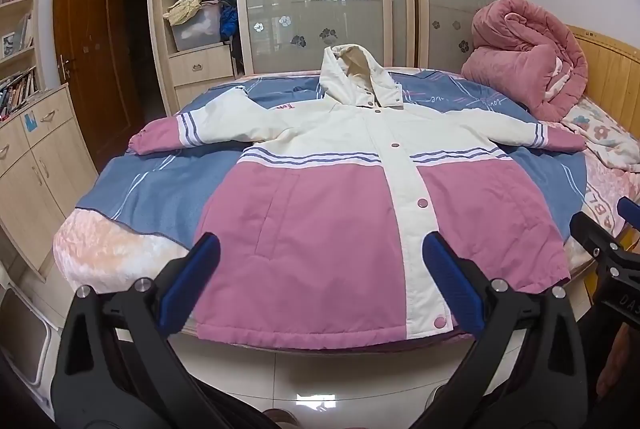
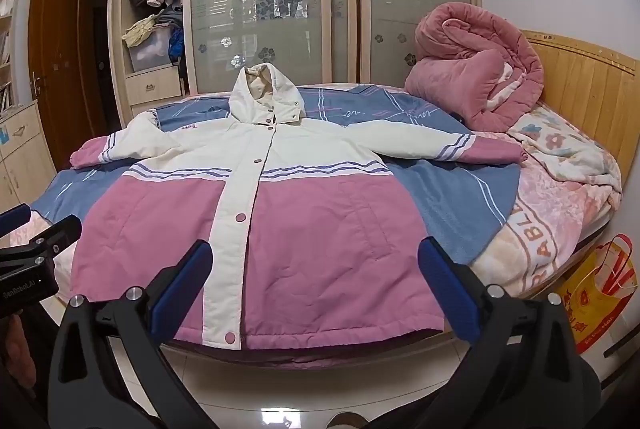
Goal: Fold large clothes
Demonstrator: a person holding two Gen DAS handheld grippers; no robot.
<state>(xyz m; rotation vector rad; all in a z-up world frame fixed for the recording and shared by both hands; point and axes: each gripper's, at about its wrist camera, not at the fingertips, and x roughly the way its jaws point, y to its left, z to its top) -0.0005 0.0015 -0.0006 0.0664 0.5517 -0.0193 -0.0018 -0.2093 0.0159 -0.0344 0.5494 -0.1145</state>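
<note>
Left wrist view: the jacket (image 1: 340,189) lies flat and face up on the bed (image 1: 120,249), sleeves spread out, snapped shut; no fold is made, so the whole job looks ahead. The left gripper (image 1: 320,269) hovers over the hem, fingers spread, empty. In the wardrobe a clear storage bin (image 1: 196,29) holds pale fabric.

Right wrist view: the right gripper (image 2: 316,273) hangs likewise, fingers spread, empty. A yellow-red shopping bag (image 2: 600,293) stands beside the bed; its contents are hidden.

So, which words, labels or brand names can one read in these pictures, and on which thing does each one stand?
"GenRoboLAI" (roughly; small print): on the left gripper body.
"DAS", cut off: on the right gripper body.
"ABL", partial: pink border of the bed cover.
Script on the blue sheet: mirrored, unreadable.
Red characters on the yellow bag: blurred.
</note>
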